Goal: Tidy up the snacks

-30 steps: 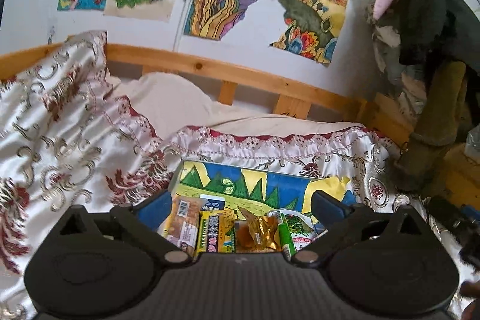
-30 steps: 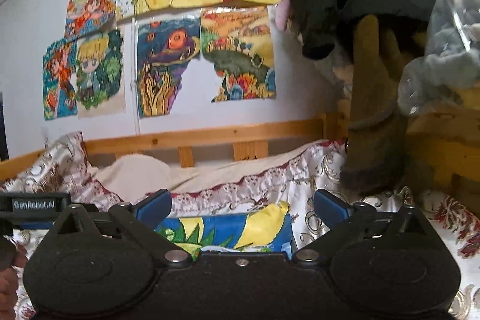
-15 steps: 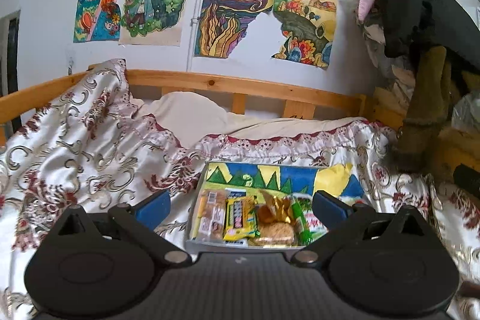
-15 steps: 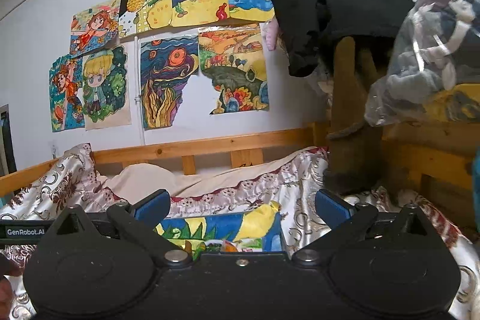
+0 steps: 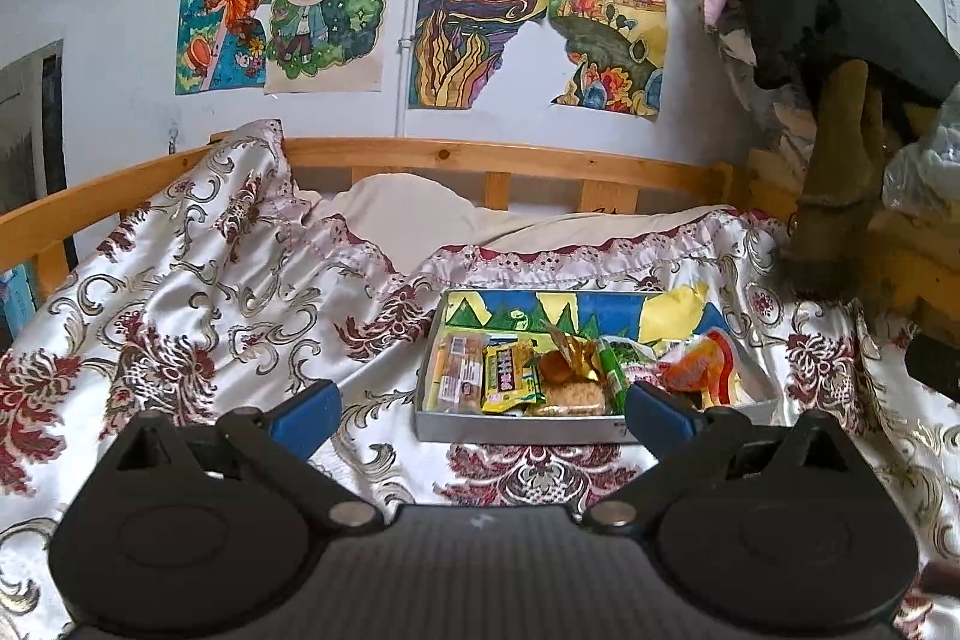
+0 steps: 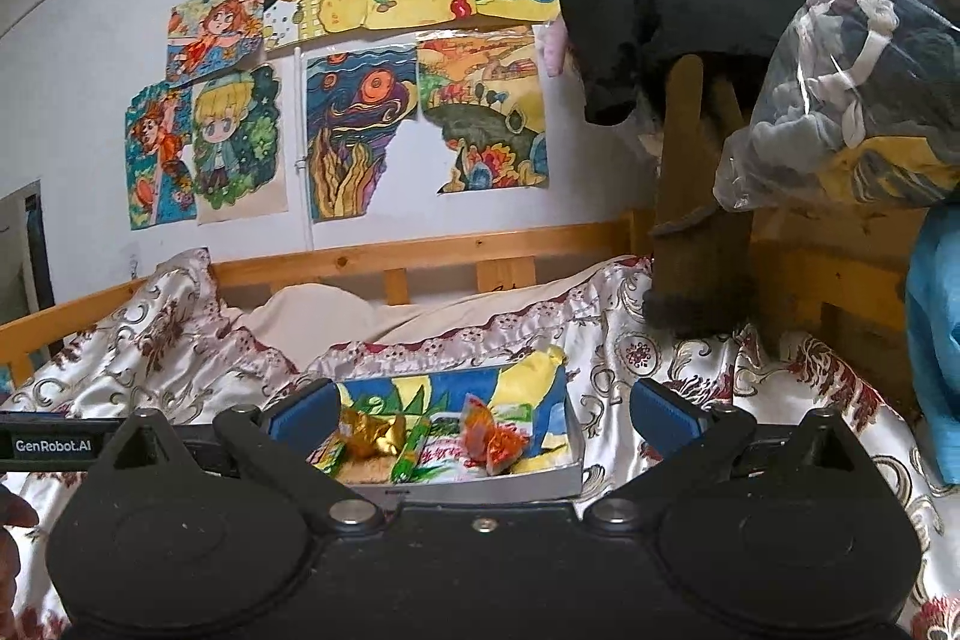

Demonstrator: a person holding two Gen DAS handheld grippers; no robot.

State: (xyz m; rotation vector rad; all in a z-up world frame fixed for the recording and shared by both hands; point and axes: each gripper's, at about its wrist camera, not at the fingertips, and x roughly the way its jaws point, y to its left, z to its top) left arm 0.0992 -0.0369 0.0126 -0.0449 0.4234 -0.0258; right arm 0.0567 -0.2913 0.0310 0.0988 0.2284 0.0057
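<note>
The snack box (image 5: 522, 427), packed with wrapped snacks in a row, lies on the bedspread (image 5: 180, 316) just ahead of both claws. Over the last second the left gripper (image 5: 480, 409) and right gripper (image 6: 480, 415) have drawn back from it, jaws wide and empty, so the sorting looks finished.

The bedspread (image 5: 198, 316) is shiny white with dark red flowers and gold swirls. On it, the box (image 5: 516, 427) is grey outside, with blue, green and yellow pictures inside.
</note>
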